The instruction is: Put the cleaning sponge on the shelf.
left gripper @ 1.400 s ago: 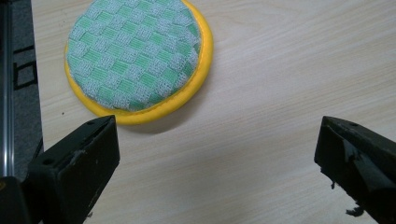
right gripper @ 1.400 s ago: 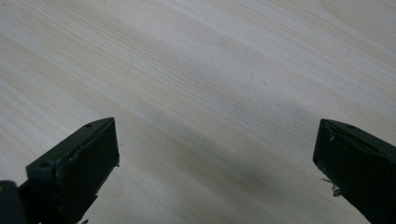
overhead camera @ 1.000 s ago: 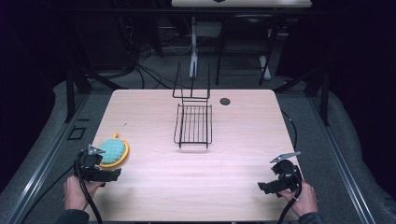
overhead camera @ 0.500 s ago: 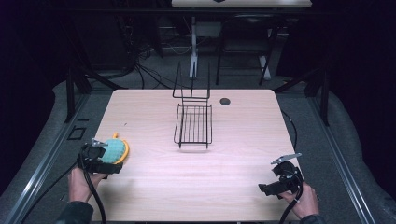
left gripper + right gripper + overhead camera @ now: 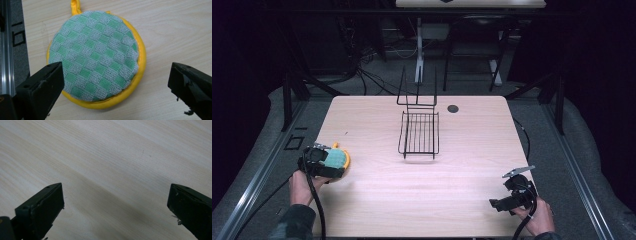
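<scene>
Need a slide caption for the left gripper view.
Open left gripper above a round green-checked pot holder with yellow rim on the wooden table.

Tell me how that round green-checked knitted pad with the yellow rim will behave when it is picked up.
The round green-checked knitted pad with the yellow rim looks soft, so it would probably flex rather than stay stiff. Its textured weave should grip, not slip. Lying flat on the pale wooden table, it seems unlikely to roll.

From the high view, the left gripper (image 5: 323,161) covers most of the round pot holder (image 5: 341,159), leaving just a yellow edge. In the left gripper view, a jaw hides the pad's lower-left rim, and its loop (image 5: 75,5) runs off the top edge.
</scene>
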{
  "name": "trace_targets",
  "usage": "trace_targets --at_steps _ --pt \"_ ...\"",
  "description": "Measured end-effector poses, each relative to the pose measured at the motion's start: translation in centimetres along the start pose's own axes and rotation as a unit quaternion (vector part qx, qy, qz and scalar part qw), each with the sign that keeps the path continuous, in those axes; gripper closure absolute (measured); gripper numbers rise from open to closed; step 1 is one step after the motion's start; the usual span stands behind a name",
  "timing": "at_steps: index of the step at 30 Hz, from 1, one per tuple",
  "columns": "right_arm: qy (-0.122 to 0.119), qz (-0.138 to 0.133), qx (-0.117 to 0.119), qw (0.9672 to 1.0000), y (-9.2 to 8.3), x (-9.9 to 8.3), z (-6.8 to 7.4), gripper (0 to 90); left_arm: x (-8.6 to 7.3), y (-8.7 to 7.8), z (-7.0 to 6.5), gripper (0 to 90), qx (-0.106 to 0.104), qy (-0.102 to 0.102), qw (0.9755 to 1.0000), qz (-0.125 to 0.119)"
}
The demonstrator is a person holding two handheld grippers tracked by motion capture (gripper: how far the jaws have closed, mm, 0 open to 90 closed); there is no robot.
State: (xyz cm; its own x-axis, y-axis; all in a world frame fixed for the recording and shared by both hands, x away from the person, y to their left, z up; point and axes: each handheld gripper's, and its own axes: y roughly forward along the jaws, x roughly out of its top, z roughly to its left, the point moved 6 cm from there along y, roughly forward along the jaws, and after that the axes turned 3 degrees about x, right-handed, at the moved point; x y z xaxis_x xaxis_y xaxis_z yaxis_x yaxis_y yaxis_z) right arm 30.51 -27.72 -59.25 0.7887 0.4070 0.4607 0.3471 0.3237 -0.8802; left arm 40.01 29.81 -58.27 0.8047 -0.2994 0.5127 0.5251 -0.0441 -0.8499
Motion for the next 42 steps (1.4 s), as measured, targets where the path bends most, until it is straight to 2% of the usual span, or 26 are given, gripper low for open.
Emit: trace_targets --at_steps 9,14,18,24,25,37,42 --pt "0.002 0.003 0.003 1.0000 0.0 -0.1 0.0 0.6 0.2 0.1 0.0 20.0 0.003 0.009 1.0000 -0.004" --pt "0.004 0.003 0.002 1.0000 0.0 -0.1 0.0 0.9 0.3 0.3 -0.3 35.3 0.003 0.019 0.9998 0.000" --pt "0.005 0.004 0.003 1.0000 0.1 -0.1 0.2 1.3 0.0 0.7 -0.8 51.4 0.005 0.039 0.9991 0.013" --pt "-0.001 0.010 -0.001 0.9999 0.0 -0.2 0.0 1.4 -0.2 0.9 -1.2 61.4 0.013 0.056 0.9983 0.013" --pt "0.005 0.005 0.003 1.0000 0.1 -0.1 0.2 1.4 -0.2 0.9 -1.2 63.0 0.013 0.058 0.9982 0.014" --pt "0.001 0.003 -0.001 1.0000 0.0 -0.1 0.1 2.1 -0.4 1.0 -1.2 83.1 -0.001 0.053 0.9986 0.004" --pt "0.001 0.003 -0.001 1.0000 0.0 -0.1 0.1 2.2 -0.4 1.0 -1.3 86.4 -0.001 0.059 0.9983 0.003"
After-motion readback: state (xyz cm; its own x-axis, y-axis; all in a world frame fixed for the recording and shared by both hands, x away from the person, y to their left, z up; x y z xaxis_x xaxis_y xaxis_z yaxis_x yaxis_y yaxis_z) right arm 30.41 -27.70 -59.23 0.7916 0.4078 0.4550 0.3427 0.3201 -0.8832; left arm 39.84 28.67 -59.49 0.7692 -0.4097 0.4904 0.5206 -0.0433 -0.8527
